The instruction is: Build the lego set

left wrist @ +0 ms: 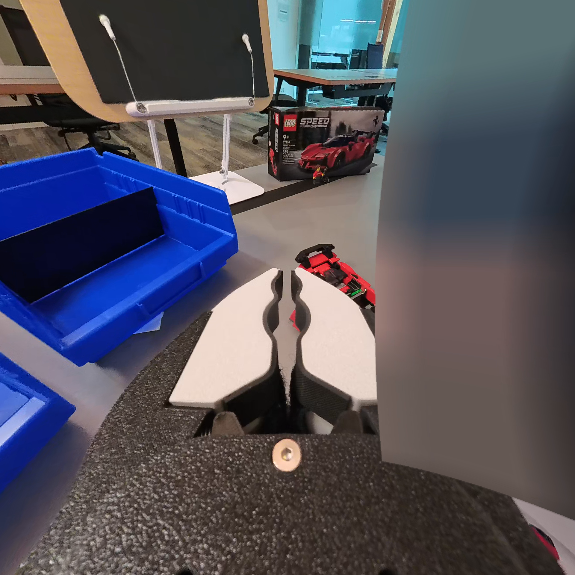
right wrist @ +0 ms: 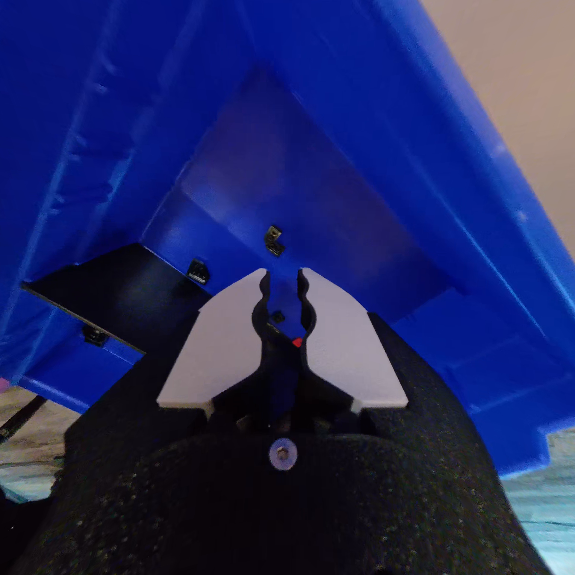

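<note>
Hovering nearly closed and empty beside the red car (left wrist: 337,273): left gripper (left wrist: 287,273). Reaching narrowly parted into the bin (right wrist: 311,140) among small bricks (right wrist: 274,240): right gripper (right wrist: 283,273).

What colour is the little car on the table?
Mostly red with black bits: the lego car, seen best in the left wrist view.

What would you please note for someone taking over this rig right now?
Left gripper: fingers nearly shut, nothing visibly held, just short of the red car on the table.
Right gripper: reaching into a blue bin, fingers slightly apart, empty; small dark pieces lie ahead, a red piece between the fingers.
Done: car partly built.
Left: pick pieces, fit them to the car. The box stands at the back.
</note>
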`<control>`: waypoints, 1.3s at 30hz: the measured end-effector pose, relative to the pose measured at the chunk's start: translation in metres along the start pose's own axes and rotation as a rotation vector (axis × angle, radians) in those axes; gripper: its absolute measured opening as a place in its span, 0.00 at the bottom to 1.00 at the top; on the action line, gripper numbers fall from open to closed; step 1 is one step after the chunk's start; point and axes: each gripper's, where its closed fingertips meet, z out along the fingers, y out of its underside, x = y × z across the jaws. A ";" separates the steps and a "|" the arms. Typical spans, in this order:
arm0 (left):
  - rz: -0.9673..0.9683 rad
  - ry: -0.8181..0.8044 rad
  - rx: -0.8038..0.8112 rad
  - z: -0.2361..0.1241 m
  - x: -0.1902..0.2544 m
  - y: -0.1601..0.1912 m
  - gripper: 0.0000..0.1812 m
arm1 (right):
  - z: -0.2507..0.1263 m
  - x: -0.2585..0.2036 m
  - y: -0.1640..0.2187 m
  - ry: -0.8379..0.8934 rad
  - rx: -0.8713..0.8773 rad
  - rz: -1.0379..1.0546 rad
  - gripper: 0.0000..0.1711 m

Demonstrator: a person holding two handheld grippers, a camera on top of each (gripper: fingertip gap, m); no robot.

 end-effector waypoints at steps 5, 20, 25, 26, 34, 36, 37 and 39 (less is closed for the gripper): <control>-0.004 -0.009 0.007 -0.005 -0.001 0.001 0.03 | 0.019 -0.008 -0.005 -0.003 -0.023 -0.088 0.19; 0.297 0.171 0.033 -0.008 0.062 -0.022 0.11 | -0.152 -0.090 -0.120 -0.250 1.059 0.147 0.07; 0.586 0.319 0.224 -0.004 0.131 -0.044 0.18 | -0.230 -0.186 -0.167 -0.797 1.613 0.246 0.06; 0.630 0.370 0.277 -0.008 0.151 -0.050 0.18 | -0.228 -0.202 -0.177 -0.900 1.654 0.258 0.06; 0.584 0.767 0.480 -0.058 0.258 -0.066 0.19 | -0.168 -0.280 -0.249 -1.536 1.707 0.265 0.06; 0.593 0.793 0.458 -0.064 0.259 -0.057 0.18 | -0.162 -0.289 -0.259 -1.553 1.698 0.247 0.06; 0.599 0.796 0.444 -0.066 0.258 -0.052 0.17 | -0.160 -0.294 -0.263 -1.551 1.678 0.238 0.06; 0.574 0.793 0.422 -0.069 0.253 -0.045 0.17 | -0.159 -0.301 -0.268 -1.570 1.656 0.222 0.06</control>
